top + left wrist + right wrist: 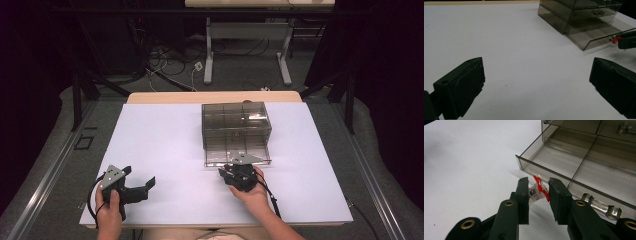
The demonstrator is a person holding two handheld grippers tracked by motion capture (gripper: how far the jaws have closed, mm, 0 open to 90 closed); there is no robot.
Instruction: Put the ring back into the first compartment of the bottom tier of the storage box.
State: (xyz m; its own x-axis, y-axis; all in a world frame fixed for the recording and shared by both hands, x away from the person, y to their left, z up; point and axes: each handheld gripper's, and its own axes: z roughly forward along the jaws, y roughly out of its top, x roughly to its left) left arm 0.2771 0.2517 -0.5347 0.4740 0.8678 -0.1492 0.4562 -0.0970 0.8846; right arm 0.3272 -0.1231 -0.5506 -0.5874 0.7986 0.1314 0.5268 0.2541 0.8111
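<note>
A smoky see-through drawer box [235,122] stands mid-table, its bottom drawer [236,152] pulled out toward me. In the right gripper view that drawer [564,162] shows divided compartments and a metal handle [599,207] on its front. My right gripper [537,192] is shut on a small red-and-clear piece [540,186], just outside the drawer's front left corner. From above, the right gripper [235,171] sits at the drawer's front edge. My left gripper [140,176] rests near the table's front left with its jaws wide apart; nothing lies between them [536,85].
A white mat [165,150] covers the table with wide bare room left of the box. The left gripper view catches the box [579,17] and the other gripper [627,41] at far right. Beyond the table are cables and a desk frame [210,55].
</note>
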